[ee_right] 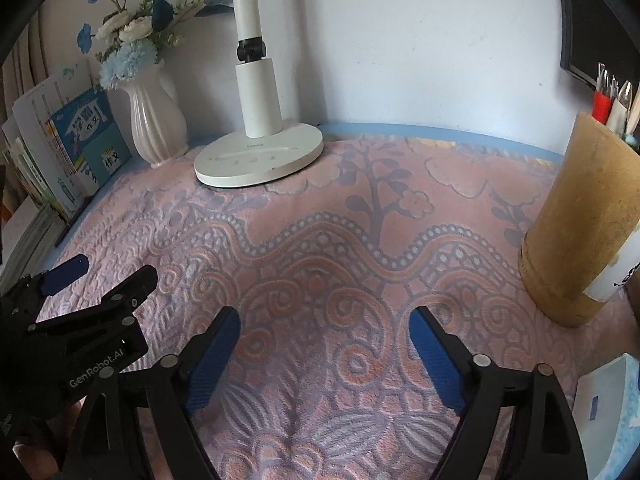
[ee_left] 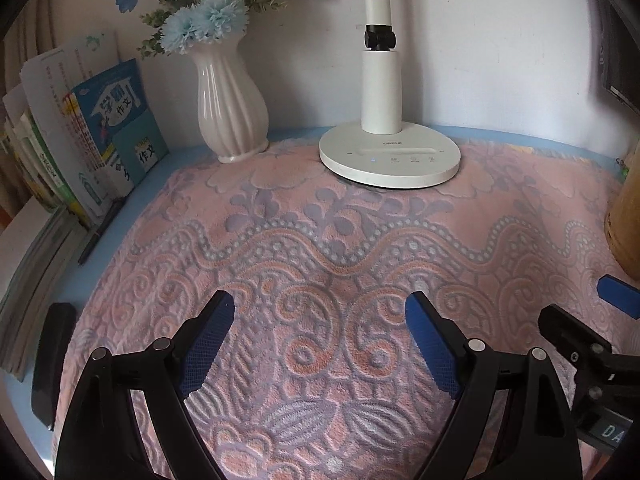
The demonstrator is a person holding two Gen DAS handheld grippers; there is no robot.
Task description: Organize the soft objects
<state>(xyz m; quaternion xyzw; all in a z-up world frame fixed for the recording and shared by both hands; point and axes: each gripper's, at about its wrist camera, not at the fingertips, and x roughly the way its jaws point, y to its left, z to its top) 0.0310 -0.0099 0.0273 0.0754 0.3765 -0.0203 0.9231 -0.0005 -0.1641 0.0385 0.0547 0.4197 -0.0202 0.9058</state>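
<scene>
Left wrist view looks down over the left gripper [ee_left: 320, 312], whose blue-padded fingers [ee_left: 210, 344] stand spread wide with nothing between them except the pink patterned cloth [ee_left: 320, 240] below. That cloth, a plush towel or small blanket, appears to be the soft thing to organize. It lies flat across the blue surface [ee_left: 132, 196], running from the lamp base [ee_left: 390, 156] and white vase [ee_left: 232, 108] at the far side to the near edge under both tools.

In the right wrist view, the right gripper [ee_right: 324, 326] is likewise released, its fingers [ee_right: 436, 360] parted and empty over the same cloth. Whether any fingertip touches the pile cannot be told. The two tools sit close together, side by side, each visible at the edge of the other's view.

Its wavy border band runs left to right, so the cloth's long axis seems to lie across the scene, though its ends are not fully visible. The cloth is directly beneath and ahead of both pairs of fingers, and neither hand is clearly nearer. A fold would likely need each hand to pinch the near edge on its own side. The lamp base rests on the far part of the cloth, and a tan cylinder [ee_right: 580, 224] stands on it at the right; either could hinder lifting.
</scene>
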